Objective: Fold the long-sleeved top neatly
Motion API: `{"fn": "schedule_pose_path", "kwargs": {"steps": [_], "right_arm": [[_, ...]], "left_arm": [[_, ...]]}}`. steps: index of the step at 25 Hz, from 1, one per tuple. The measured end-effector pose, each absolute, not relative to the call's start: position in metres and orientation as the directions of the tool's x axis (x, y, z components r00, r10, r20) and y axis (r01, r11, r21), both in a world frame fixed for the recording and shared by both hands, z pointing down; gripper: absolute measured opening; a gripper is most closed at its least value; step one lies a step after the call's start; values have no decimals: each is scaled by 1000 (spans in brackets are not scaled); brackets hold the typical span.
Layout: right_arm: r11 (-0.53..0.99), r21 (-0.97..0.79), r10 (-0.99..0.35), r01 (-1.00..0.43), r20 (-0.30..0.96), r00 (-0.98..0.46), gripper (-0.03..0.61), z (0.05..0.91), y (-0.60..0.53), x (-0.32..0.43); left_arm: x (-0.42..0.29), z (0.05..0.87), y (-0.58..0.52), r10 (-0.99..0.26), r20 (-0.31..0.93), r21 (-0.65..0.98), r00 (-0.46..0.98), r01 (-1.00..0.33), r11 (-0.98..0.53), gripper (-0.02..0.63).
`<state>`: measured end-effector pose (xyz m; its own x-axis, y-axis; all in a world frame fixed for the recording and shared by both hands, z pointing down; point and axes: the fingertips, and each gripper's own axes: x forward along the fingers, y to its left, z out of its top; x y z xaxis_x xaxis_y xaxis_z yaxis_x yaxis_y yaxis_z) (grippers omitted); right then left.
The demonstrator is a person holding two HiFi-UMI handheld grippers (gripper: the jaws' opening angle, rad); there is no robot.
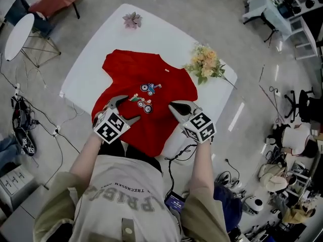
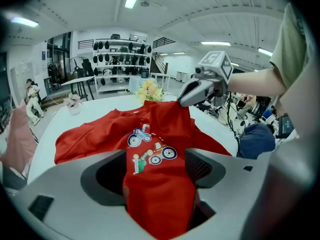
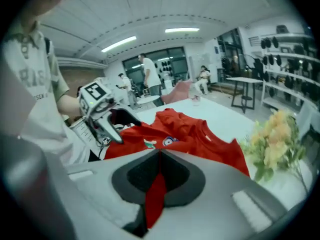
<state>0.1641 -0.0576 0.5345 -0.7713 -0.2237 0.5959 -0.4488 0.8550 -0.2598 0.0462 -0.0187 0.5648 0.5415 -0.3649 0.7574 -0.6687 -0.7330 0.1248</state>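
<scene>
The red long-sleeved cotton top (image 1: 151,69) lies spread on the white rounded table (image 1: 101,39). Its neck is turned away from the person and its hem spills over the near edge, so its long axis runs straight out from the two tongs. Taking the small vehicle print (image 1: 145,97) on its chest as the mark, the left gripper (image 1: 125,110) sits just to the near left of that print. Its jaws stand wide, with a broad band of the red cloth lying between them, not visibly pinched. The right gripper (image 1: 172,106) sits at about the same level, just to the right of the print, and its jaws are closed tight on a thin fold of the cloth. Both tools are on the hem half, one on either side of the print. The body and sleeves therefore lie beyond it, away from the person. I judge that any fold made from here would carry the near cloth forward past the print, along that axis, once the left jaws close as well.
</scene>
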Motion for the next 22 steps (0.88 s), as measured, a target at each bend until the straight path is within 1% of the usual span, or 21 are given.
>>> {"fn": "schedule_pose_path", "kwargs": {"steps": [2,4,7,9,11,12,14,15,16,17,18,20,21,22], "right_arm": [[914,-224,-155,-339,580,-800,8,516,-42,146],[948,-205,-81,-243,583,-808,8,501,-25,130],[968,-210,18,-137,604,-797,8,485,-3,114],[968,-223,51,-111,615,-787,8,478,6,108],[966,-232,58,-115,627,-777,8,474,10,104],[964,-235,56,-121,630,-774,8,472,11,102],[961,-237,43,-141,635,-771,8,470,10,98],[959,-236,33,-155,636,-771,8,470,9,96],[957,-235,20,-170,638,-770,8,470,8,95],[954,-233,6,-186,641,-767,8,472,6,94],[952,-228,-11,-206,645,-764,8,474,4,93],[944,-204,-62,-259,661,-748,9,480,-1,93],[939,-190,-90,-288,671,-736,9,484,-3,94],[931,-182,-114,-317,680,-724,24,488,-5,96]], "left_arm": [[48,563,-29,-360,755,88,547,-629,-772,356],[54,561,-37,-325,763,43,558,-546,-837,356],[71,557,-44,-230,785,-30,576,-336,-941,367],[87,553,-46,-151,787,-53,598,-179,-982,379],[99,551,-43,-62,791,-39,609,-50,-998,379],[102,551,-39,-20,793,-22,609,-4,-1000,379],[105,550,-31,41,788,16,614,46,-999,375],[104,549,-27,60,780,35,623,52,-998,345],[103,549,-25,73,768,53,636,51,-997,270],[102,548,-23,82,756,69,649,46,-997,172],[98,549,-21,90,747,85,659,40,-996,102],[87,551,-16,111,744,123,658,29,-992,64],[79,552,-13,124,746,149,654,17,-989,57],[71,553,-11,136,746,181,652,-2,-983,54]]}}
